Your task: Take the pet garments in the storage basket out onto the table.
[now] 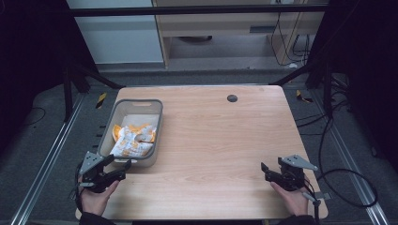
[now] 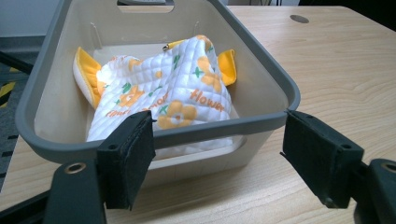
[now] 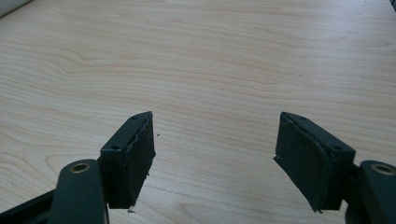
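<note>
A grey plastic bin (image 1: 158, 123) stands at the table's left side, and a crumpled white quilted cloth (image 1: 130, 140) with orange flowers and an orange lining lies inside it. My left gripper (image 1: 120, 167) hovers just in front of the bin's near wall, open and empty. In the left gripper view the bin (image 2: 261, 122) rim sits right behind the gripper (image 2: 218, 150) tips, with the cloth (image 2: 173, 88) heaped beyond. My right gripper (image 1: 266, 171) is held near the table's front right corner, open with nothing between its jaws; the right gripper (image 3: 215, 154) looks over bare wood.
The wooden table (image 1: 220, 136) has a round dark cable hole (image 1: 232, 98) at the back centre. Black cables (image 1: 347, 187) trail over the floor to the right, and metal frame rails run along both sides.
</note>
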The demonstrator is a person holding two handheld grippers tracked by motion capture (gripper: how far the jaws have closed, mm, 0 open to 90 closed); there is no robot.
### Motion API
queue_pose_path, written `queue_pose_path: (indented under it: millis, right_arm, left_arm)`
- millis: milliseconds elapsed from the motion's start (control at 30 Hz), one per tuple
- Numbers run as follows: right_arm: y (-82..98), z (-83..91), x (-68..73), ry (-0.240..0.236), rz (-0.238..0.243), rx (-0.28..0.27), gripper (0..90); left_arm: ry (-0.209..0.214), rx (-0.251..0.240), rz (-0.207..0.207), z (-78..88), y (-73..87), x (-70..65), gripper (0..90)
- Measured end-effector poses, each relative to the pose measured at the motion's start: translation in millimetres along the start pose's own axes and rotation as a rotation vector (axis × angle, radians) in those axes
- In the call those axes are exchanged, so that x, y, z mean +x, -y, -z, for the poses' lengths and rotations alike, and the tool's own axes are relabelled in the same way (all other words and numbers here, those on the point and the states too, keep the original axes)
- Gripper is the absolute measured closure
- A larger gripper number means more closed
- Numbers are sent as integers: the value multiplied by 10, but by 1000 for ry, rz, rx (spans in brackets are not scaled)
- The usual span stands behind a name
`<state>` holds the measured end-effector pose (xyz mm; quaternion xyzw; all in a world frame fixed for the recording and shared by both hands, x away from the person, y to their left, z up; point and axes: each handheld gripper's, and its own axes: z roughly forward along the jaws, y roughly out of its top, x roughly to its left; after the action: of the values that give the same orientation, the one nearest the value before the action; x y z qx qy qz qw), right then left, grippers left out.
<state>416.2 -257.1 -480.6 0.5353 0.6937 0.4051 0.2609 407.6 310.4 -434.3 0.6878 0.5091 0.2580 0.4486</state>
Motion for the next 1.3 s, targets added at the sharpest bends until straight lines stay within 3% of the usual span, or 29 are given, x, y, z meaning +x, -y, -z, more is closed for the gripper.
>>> queue_pose_path:
  millis: [633,1300]
  right_arm:
    - [5,-16,-8,5,3,9,293]
    - [-24,-2,-43,17,-19,-2,294]
  left_arm:
    - [-1,-51,9,64,-236,41,244]
    - [10,-65,-35,-58,-532,30,236]
